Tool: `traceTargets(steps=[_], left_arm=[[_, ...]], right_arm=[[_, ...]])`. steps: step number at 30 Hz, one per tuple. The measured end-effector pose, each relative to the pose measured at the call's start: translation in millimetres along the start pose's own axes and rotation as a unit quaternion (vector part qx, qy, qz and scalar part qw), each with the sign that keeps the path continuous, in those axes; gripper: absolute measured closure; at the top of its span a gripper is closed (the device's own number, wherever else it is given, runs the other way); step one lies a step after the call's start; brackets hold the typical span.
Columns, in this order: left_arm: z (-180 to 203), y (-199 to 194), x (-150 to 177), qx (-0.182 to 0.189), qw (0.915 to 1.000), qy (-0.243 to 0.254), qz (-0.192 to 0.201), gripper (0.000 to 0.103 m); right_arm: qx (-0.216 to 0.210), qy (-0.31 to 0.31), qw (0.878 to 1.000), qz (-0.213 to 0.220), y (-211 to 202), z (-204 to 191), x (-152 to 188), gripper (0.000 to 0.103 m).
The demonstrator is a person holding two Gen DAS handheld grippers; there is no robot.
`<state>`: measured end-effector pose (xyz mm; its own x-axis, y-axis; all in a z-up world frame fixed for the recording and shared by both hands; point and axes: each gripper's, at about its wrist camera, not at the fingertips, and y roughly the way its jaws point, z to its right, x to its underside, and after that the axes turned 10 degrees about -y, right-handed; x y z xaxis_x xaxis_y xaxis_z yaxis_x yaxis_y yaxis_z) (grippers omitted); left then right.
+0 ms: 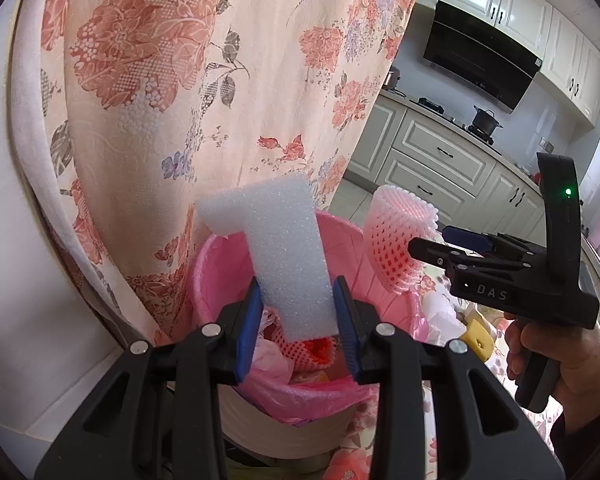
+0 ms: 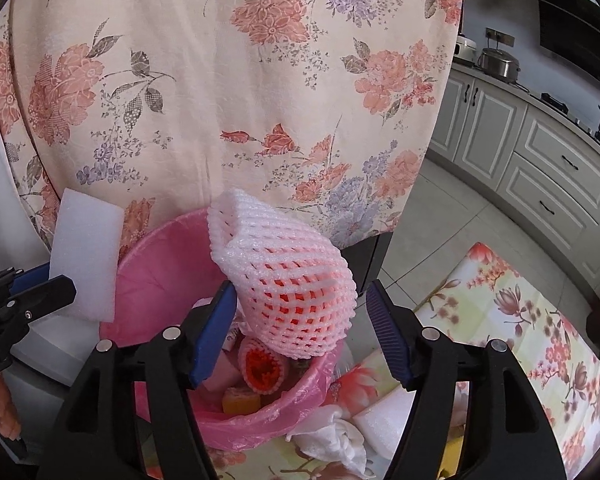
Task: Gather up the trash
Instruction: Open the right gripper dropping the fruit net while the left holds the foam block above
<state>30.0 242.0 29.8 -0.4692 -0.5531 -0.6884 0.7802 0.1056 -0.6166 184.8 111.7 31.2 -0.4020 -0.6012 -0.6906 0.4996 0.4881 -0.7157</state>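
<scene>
Both pairs of our blue-padded fingers hang over the bin: the left gripper [image 1: 298, 320] is clamped on a white foam block [image 1: 284, 256], pads pressing its lower sides, while the right gripper [image 2: 304, 332] has its jaws spread wide, the left pad touching a pink foam net [image 2: 288, 284] and the right pad standing clear of it. In the right wrist view the net sits at centre frame, tilted, between the spread pads and above the bin's mouth; in the left wrist view the same net shows at right of centre, at the tip of the right gripper. The foam block stands nearly upright at centre of the left view, above the bin [image 1: 220, 264], which is lined with a pink bag [image 2: 260, 428]. Inside lie another red-cored net [image 2: 260, 368] and a yellow piece [image 2: 242, 402]. Just right of the bin, on a flowered tablecloth [image 2: 540, 340], rest a crumpled white tissue [image 2: 336, 436] and more white foam [image 2: 384, 420]. A flowered curtain [image 2: 220, 80] fills the upper frame behind, and kitchen cabinets [image 2: 560, 176] run along the right edge. Our right hand [image 1: 560, 352] grips the tool's handle at lower right of the left view.
</scene>
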Motion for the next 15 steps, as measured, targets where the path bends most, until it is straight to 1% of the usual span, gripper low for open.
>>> traceTargets(steps=[15], left_arm=[[1.0,-1.6,-1.7,0.002,1.0,-0.001,0.003,0.068]], right_arm=[[-0.012,-0.006,1.0,0.004,4.8,-3.3,-8.0,0.036]])
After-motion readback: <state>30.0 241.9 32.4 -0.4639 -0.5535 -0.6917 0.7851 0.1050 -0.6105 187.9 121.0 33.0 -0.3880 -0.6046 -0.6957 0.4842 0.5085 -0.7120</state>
